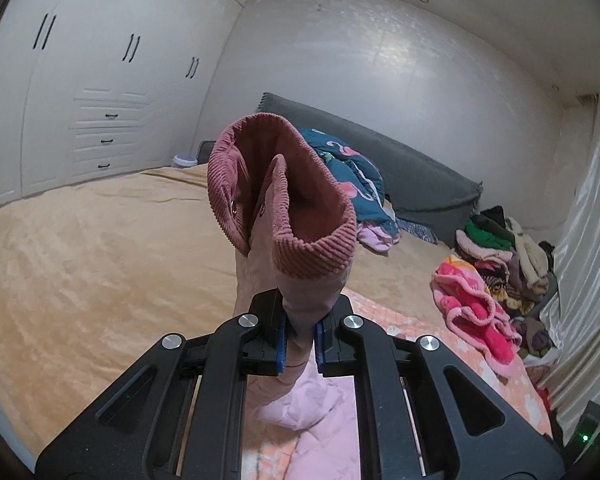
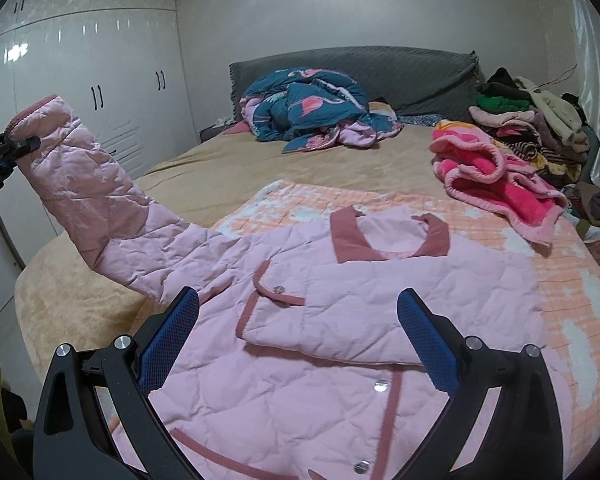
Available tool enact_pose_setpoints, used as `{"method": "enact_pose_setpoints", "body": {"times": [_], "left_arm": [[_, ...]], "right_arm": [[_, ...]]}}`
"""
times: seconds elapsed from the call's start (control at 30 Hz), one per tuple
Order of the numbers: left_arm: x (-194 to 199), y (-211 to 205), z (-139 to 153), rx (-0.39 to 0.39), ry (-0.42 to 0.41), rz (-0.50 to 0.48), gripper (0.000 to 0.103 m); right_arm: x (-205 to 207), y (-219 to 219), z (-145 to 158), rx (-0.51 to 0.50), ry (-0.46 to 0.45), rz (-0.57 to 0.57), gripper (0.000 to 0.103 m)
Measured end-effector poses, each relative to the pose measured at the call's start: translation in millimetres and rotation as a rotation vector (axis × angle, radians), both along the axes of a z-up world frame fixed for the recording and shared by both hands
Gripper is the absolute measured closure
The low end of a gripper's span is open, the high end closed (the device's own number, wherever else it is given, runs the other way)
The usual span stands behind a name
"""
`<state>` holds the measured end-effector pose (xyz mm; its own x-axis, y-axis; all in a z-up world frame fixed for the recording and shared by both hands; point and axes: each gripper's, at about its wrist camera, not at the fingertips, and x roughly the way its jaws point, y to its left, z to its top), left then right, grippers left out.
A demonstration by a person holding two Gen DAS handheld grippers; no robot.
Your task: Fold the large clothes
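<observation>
A pink quilted jacket (image 2: 340, 320) with dark pink trim lies flat on the bed, collar (image 2: 352, 240) towards the headboard. One sleeve is folded across its chest. My left gripper (image 1: 300, 338) is shut on the other sleeve (image 1: 308, 296) just below its ribbed corduroy cuff (image 1: 284, 196). It holds the sleeve raised off the bed to the left; this shows in the right wrist view (image 2: 92, 184), with the left gripper (image 2: 4, 148) at the frame's left edge. My right gripper (image 2: 300, 336) is open and empty, hovering over the jacket's front.
A peach and white quilted mat (image 2: 560, 280) lies under the jacket on the tan bedspread (image 1: 100, 260). A crumpled blue flamingo quilt (image 2: 308, 108) lies by the grey headboard (image 2: 380, 64). A bright pink fleece garment (image 2: 492, 176) and a pile of clothes (image 2: 532, 120) sit at the right. White wardrobes (image 1: 80, 100) stand left.
</observation>
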<state>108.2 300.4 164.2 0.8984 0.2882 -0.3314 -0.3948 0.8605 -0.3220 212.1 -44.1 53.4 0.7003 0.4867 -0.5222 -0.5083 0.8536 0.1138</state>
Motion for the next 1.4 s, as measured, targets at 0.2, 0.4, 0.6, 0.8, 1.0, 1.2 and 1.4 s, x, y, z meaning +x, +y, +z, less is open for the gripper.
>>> {"method": "enact_pose_setpoints", "body": {"times": [0.2,0.4,0.6,0.8,1.0,1.2,1.4], "left_arm": [[7,-31,11,0.033,0.015,-0.023,0.099],[14,-57,15,0.051,0.03,-0.045,0.099],[24,-82,18,0.063,0.048,-0.075,0.099],[36,-111,19,0.087,0.068,-0.115,0.099],[47,-143,19,0.107,0.073,-0.172,0.099],[60,-173,18,0.115,0.072,-0.24,0.1],[79,-202,10,0.109,0.083,-0.302,0.1]], "right_arm": [[-8,-30,4,0.01,-0.007,-0.031,0.004],[-18,-62,7,-0.014,-0.035,-0.092,0.004],[-24,-88,6,0.009,-0.022,-0.117,0.004],[-26,-105,6,-0.006,-0.03,-0.161,0.004],[-32,-115,1,-0.062,-0.059,-0.178,0.004],[-31,-136,-3,-0.026,-0.038,-0.182,0.004],[-27,-156,-8,-0.011,-0.028,-0.217,0.004]]}}
